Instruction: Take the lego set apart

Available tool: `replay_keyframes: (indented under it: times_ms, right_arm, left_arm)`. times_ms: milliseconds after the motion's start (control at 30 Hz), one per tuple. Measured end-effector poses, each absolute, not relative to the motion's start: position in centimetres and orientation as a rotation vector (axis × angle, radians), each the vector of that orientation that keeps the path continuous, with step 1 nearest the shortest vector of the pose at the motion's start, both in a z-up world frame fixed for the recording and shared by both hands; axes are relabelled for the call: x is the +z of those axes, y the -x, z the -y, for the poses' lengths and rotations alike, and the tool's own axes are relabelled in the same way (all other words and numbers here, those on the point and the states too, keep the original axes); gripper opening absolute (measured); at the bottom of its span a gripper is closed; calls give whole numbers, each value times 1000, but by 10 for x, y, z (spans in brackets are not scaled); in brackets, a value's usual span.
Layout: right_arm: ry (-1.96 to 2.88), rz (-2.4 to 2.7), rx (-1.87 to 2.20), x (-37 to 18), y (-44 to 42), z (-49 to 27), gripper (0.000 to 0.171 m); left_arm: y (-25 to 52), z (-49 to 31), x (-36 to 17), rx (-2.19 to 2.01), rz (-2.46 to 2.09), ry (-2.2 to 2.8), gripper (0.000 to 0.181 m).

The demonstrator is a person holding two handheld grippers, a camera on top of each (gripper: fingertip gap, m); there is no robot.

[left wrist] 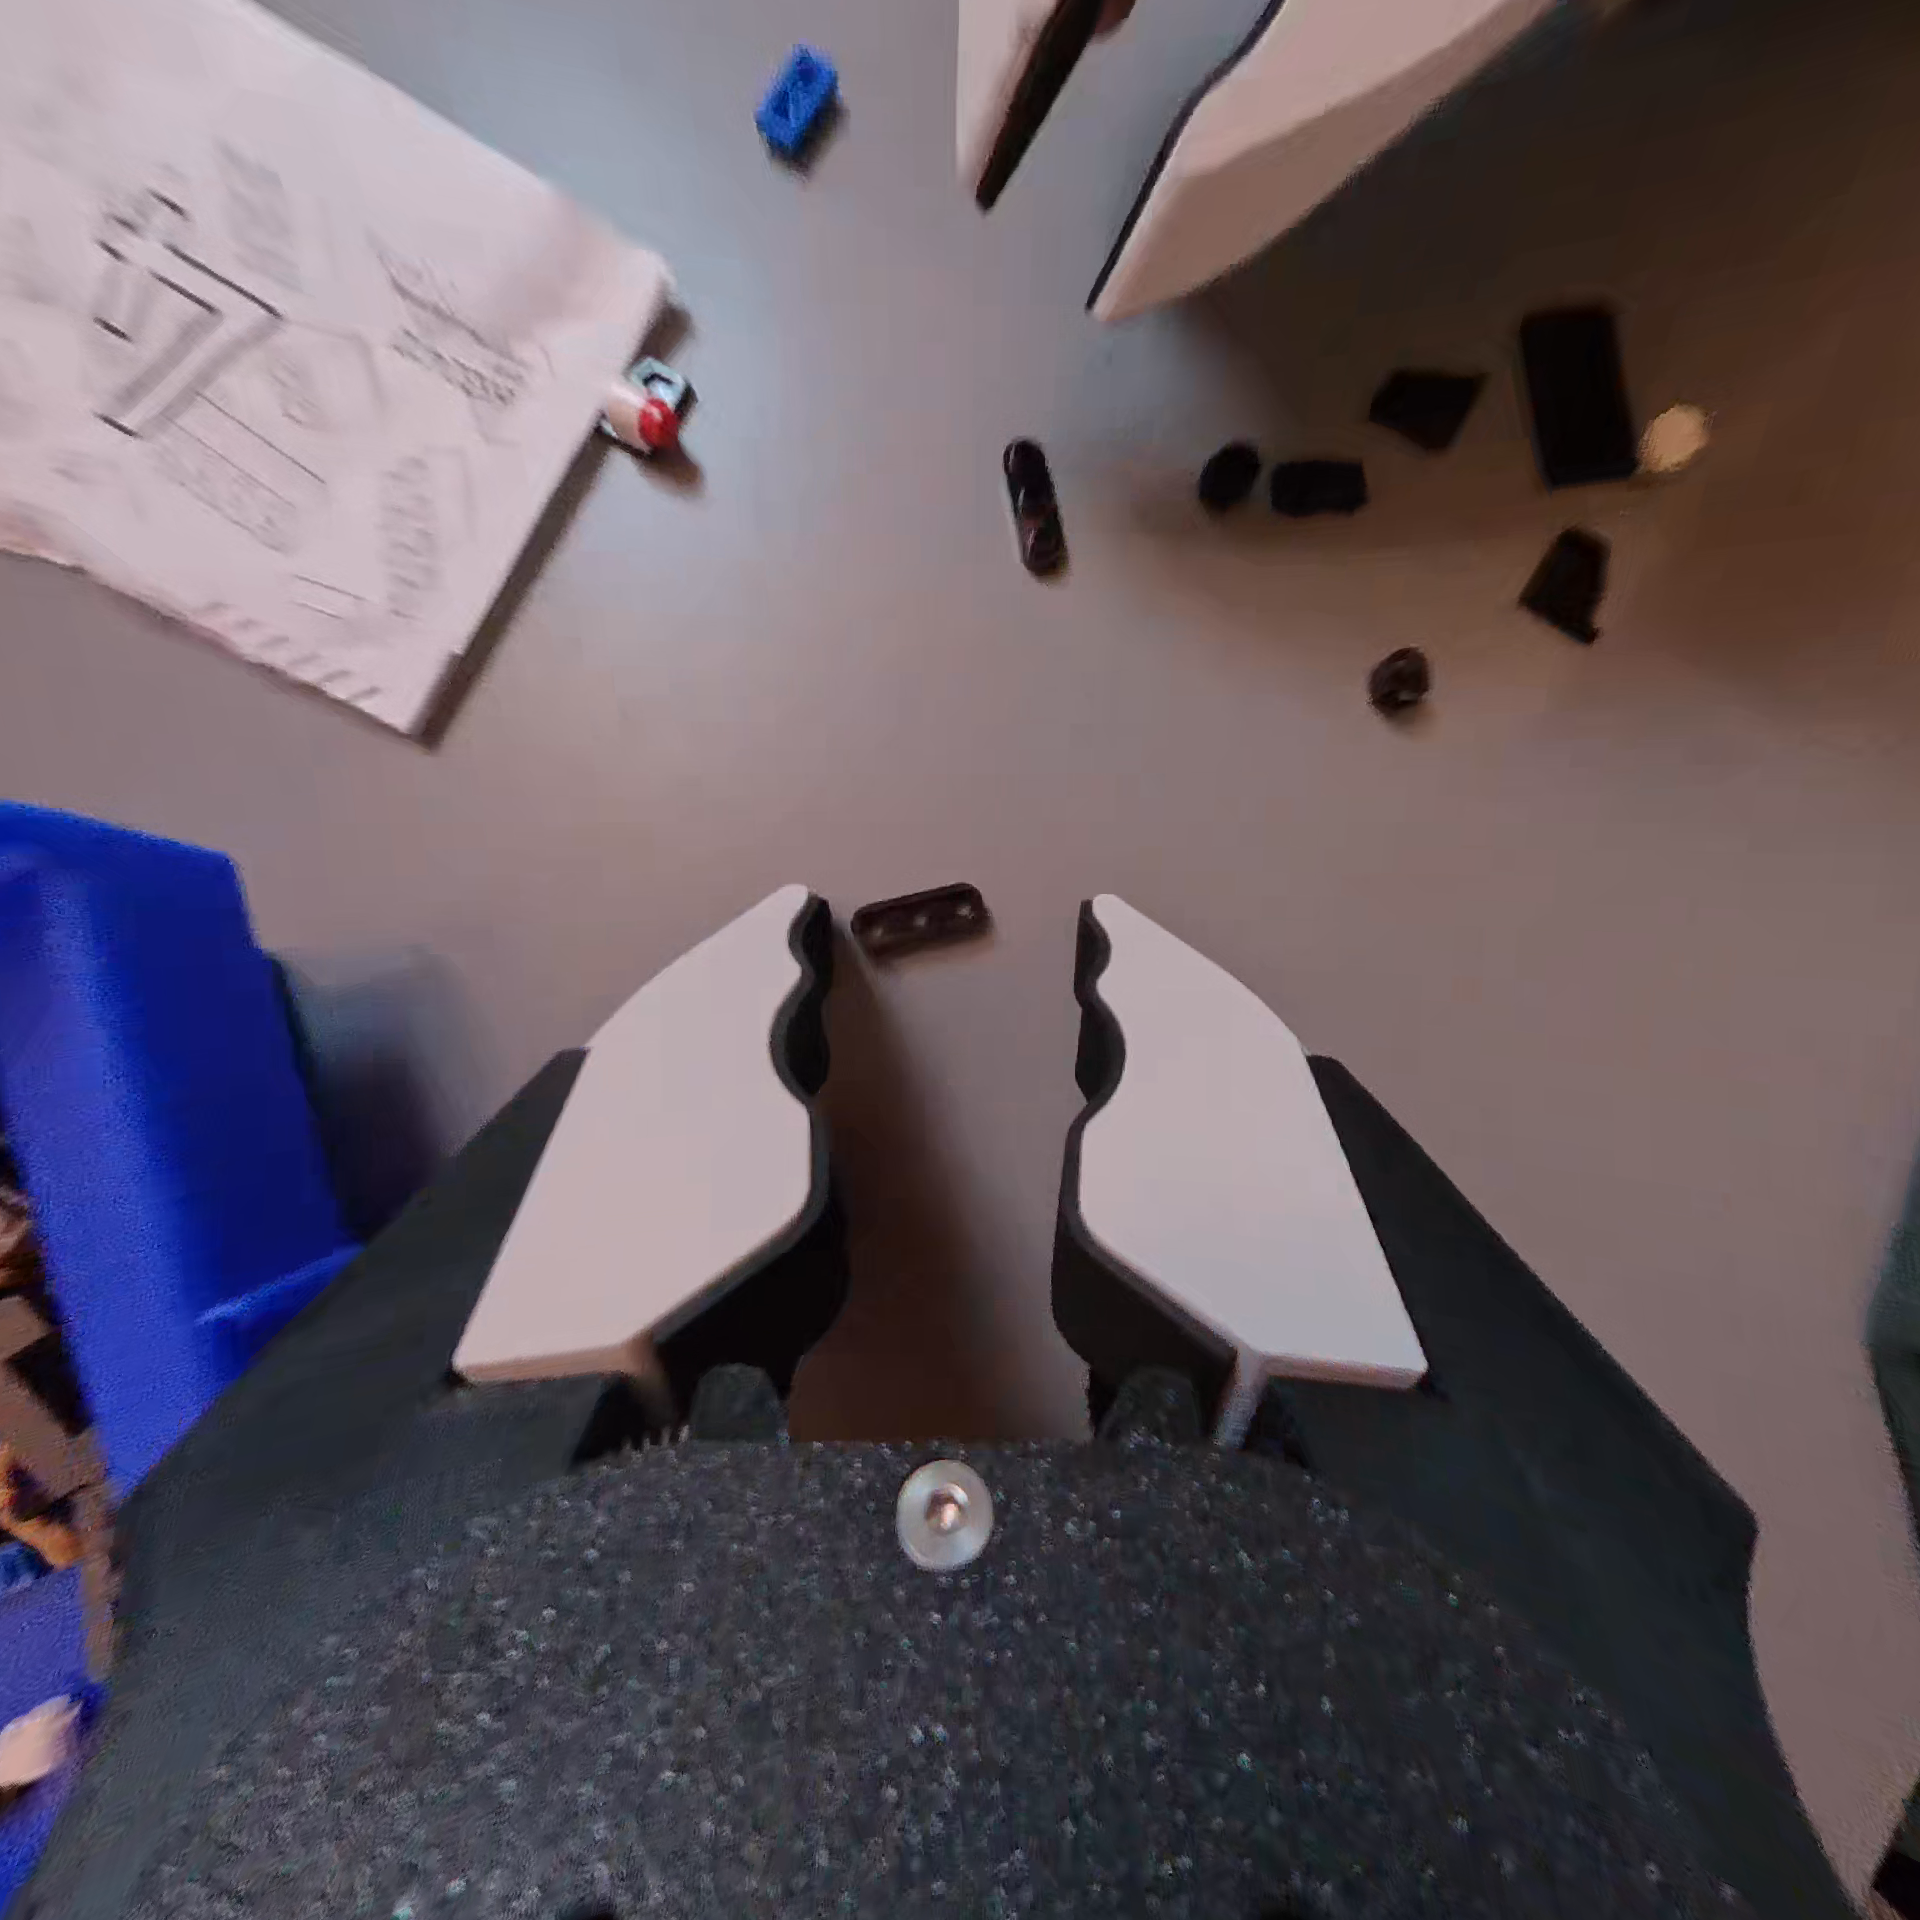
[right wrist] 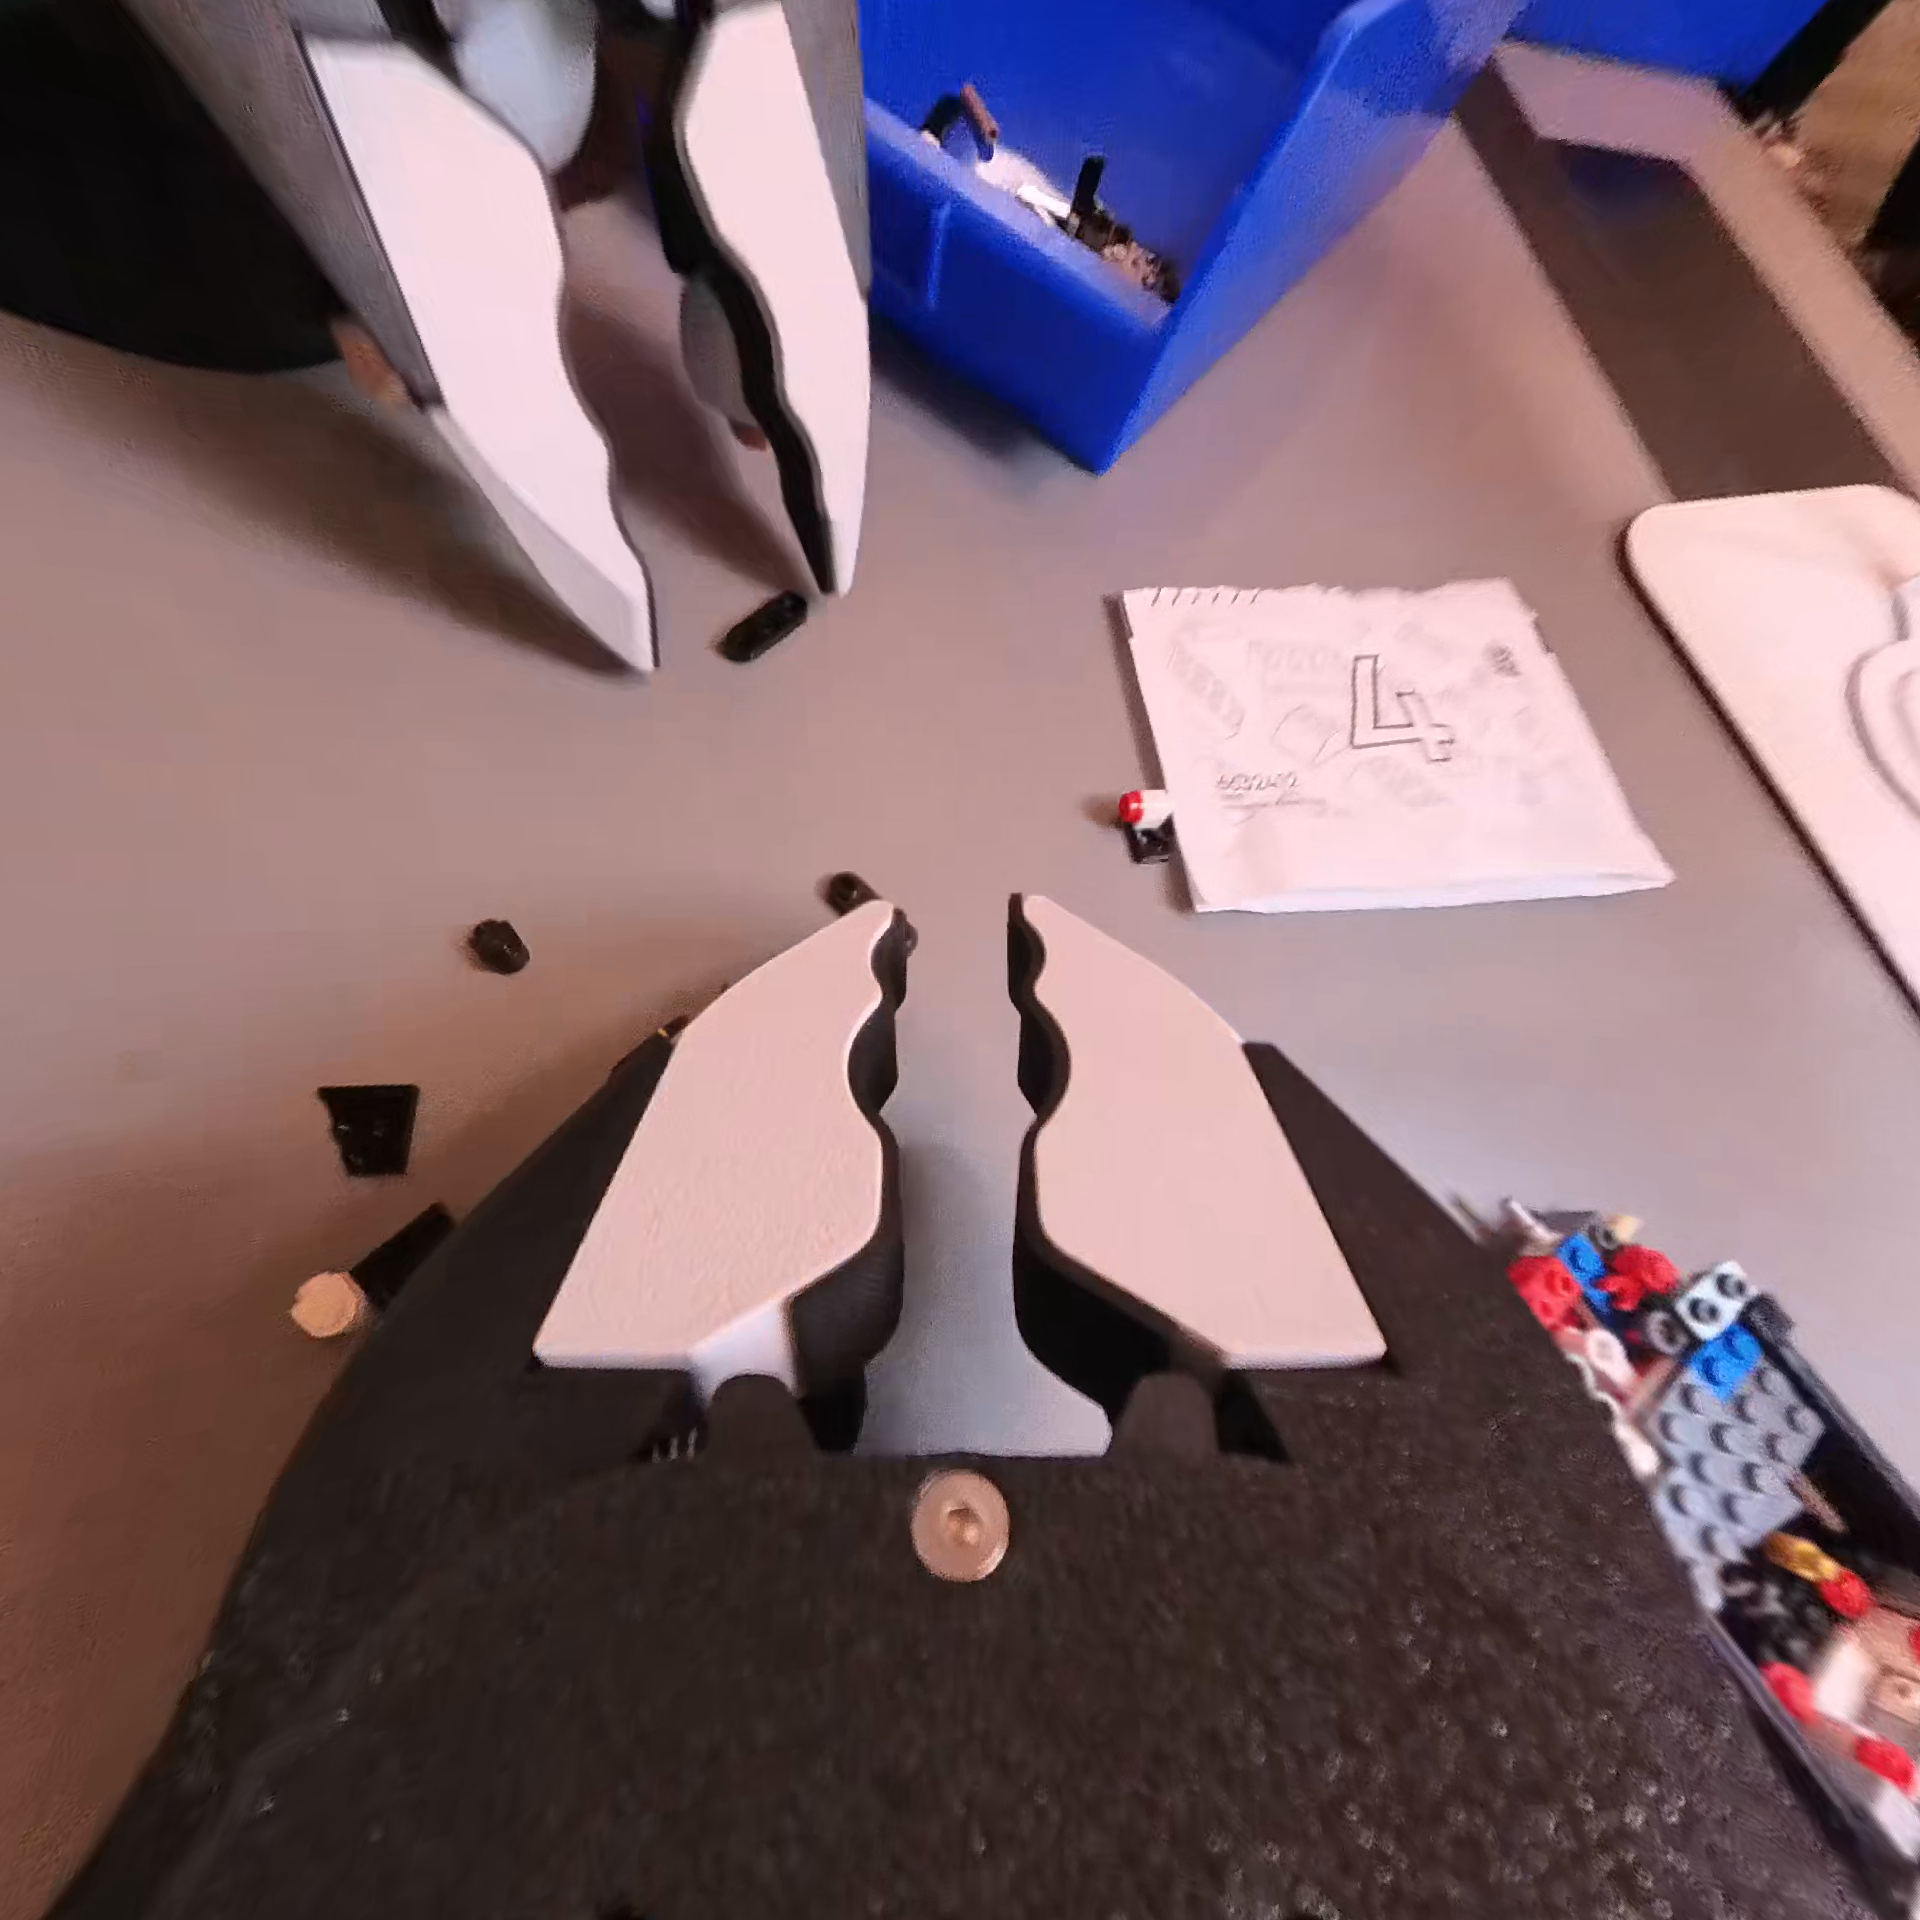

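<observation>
Both grippers are empty: the left gripper [left wrist: 951, 914] gapes wide over a small black oblong plate [left wrist: 920, 918], probably to grab it, while the right gripper [right wrist: 954, 920], narrower, hovers left of the part-built multicoloured lego set [right wrist: 1704, 1423].

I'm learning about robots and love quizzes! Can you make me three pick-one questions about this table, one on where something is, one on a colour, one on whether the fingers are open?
1. Where does the small black oblong piece lie?
A. Inside the blue bin
B. On the table just past the left gripper's fingertips
C. On the paper sheet

2. What colour is the bin?
A. Blue
B. Green
C. Yellow

3. How are the left gripper fingers?
A. Shut on a brick
B. Apart, holding nothing
C. Out of view

Answers: 1 B, it sits on the bare table between the fingertips. 2 A, its walls are bright blue. 3 B, table shows through the wide gap between the fingers.
</observation>
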State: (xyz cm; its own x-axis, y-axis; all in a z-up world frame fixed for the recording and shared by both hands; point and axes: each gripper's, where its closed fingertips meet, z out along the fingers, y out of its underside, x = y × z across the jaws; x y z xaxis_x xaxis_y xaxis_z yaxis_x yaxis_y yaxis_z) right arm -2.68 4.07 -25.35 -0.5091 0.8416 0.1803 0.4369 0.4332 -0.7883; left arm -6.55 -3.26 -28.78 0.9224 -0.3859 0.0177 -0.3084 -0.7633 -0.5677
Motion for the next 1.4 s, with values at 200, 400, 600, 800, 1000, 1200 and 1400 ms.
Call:
replay_keyframes:
  times_ms: [200,400,600,800,1000,1200,1400]
  right_arm:
    - [1076,2233,938,-265,28,-37,19]
    - [1057,2367,893,-276,33,-29,21]
    - [1047,2447,833,-285,28,-26,9]
    - [1010,2447,870,-282,18,-24,8]
    - [1028,2394,966,-267,6,-28,7]
    - [1047,2373,983,-266,-3,-34,7]
    - [1041,2379,991,-267,-4,-33,8]
  left_arm:
    - [55,34,-289,-268,-520,2508,0]
    - [61,35,-254,-262,-517,2376,0]
    - [80,47,-247,-201,-505,2383,2]
    - [71,52,-277,-198,-657,2466,31]
    - [70,46,-286,-236,-753,2431,33]
    - [59,61,-287,-364,-822,2460,24]
    - [53,54,-287,-342,-855,2407,27]
